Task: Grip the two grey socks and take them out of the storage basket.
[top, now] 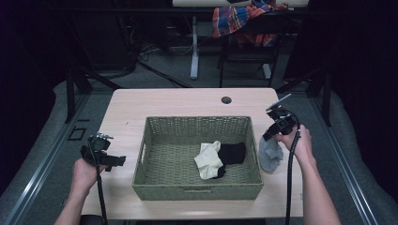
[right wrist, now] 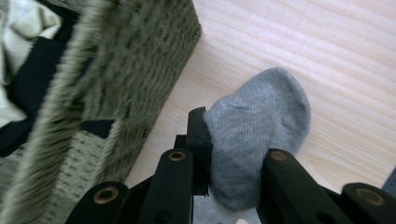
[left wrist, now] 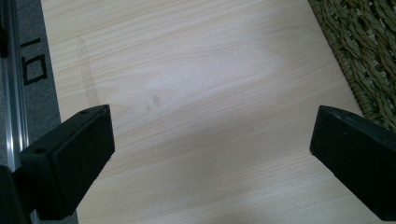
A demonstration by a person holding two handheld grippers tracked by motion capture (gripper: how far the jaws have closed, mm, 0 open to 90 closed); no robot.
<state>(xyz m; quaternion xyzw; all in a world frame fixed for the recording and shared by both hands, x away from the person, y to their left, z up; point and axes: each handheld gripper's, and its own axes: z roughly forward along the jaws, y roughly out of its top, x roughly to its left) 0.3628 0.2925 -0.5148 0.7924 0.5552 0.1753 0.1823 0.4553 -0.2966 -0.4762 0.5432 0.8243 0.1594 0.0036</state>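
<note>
A grey sock [top: 271, 155] hangs down to the wooden table just right of the woven basket [top: 155, 180]; my right gripper [top: 269, 137] is shut on its upper end. In the right gripper view the grey sock [right wrist: 254, 135] is pinched between the black jaws, its toe lying on the table beside the basket's corner [right wrist: 140, 70]. Inside the basket lie a cream sock [top: 208, 159] and a black sock [top: 233, 152]. My left gripper [top: 118, 161] is held left of the basket, open, and between its wide-apart jaws is bare table [left wrist: 205, 121].
The basket's woven wall [left wrist: 359, 51] is close on the left gripper's right side. A round cable hole [top: 226, 100] sits near the table's far edge. Beyond the table stands a chair with plaid cloth [top: 244, 21] over it. The table's left edge [left wrist: 51, 98] borders grey floor.
</note>
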